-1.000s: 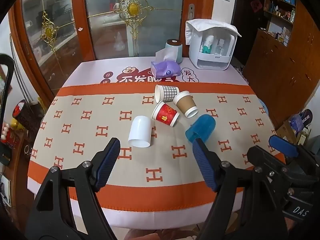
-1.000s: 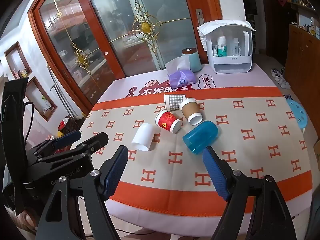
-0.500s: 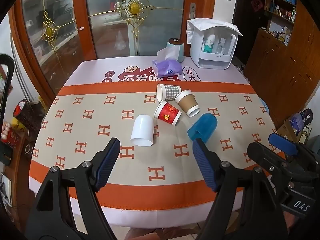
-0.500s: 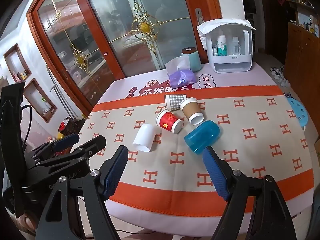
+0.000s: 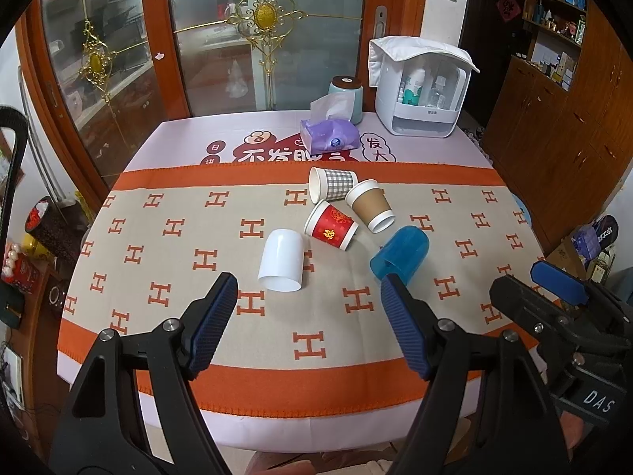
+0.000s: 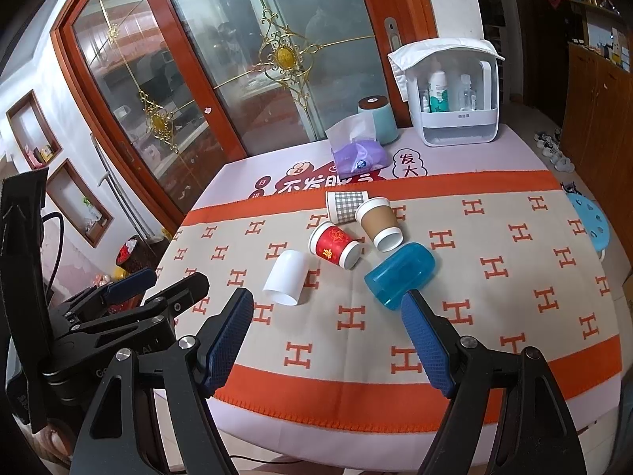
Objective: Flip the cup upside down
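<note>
We find five cups lying on their sides on the table (image 5: 158, 237), which is covered by an orange-and-beige cloth. We take the red cup (image 5: 331, 226) as our landmark. The white cup (image 5: 281, 260) lies just to its left, mouth toward the near edge. The checked cup (image 5: 331, 189) lies just behind it. The brown cup (image 5: 371, 205) lies to its right and seems to touch the checked one. The blue cup (image 5: 399, 253) lies to its right and nearer us. A purple tissue pack (image 5: 329, 137) sits well behind it. The left claw (image 5: 308, 318) hangs over the near edge, fingers wide apart and holding nothing. The right claw (image 6: 328, 334) does likewise.
</note>
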Available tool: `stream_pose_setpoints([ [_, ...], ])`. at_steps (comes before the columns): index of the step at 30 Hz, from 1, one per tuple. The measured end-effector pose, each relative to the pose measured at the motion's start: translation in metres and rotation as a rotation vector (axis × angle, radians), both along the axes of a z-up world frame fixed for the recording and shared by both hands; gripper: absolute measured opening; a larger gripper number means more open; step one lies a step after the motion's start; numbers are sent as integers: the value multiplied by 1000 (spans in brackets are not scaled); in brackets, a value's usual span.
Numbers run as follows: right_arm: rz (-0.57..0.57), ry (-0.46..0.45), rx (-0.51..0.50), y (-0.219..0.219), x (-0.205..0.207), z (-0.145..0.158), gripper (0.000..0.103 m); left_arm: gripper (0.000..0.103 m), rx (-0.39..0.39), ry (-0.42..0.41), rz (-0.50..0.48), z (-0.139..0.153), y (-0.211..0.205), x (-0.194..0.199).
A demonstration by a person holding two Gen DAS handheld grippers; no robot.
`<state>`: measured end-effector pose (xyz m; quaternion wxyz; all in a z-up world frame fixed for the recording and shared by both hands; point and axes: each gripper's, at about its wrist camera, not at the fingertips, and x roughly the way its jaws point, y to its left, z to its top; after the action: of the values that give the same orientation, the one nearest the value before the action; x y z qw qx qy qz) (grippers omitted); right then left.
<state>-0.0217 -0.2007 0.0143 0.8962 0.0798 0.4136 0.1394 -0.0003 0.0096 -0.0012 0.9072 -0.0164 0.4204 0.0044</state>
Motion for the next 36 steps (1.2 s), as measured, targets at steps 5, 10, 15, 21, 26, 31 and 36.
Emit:
stream_pose_setpoints([
  [5,0,0,2,1,1,2,78,73,-2,0,0,0,-1,2],
  [10,0,3,3,1,1,2,78,73,0,2,-1,0,0,2],
  [15,0,1,4,0,2,2,78,73,1,3,-1,0,-1,3],
  [21,-1,3,7,0,2,1,79,73,2,3,-1,-1,-2,3],
  [26,-1,4,6,0,5,4,79,73,6,1,-3,-1,-4,3],
  [31,-4,6,9,0,6,3,79,73,22,-7,-15,-2,-6,2],
  [36,-8,8,10,1,6,4,79,73,45,-2,-36,0,-10,5],
])
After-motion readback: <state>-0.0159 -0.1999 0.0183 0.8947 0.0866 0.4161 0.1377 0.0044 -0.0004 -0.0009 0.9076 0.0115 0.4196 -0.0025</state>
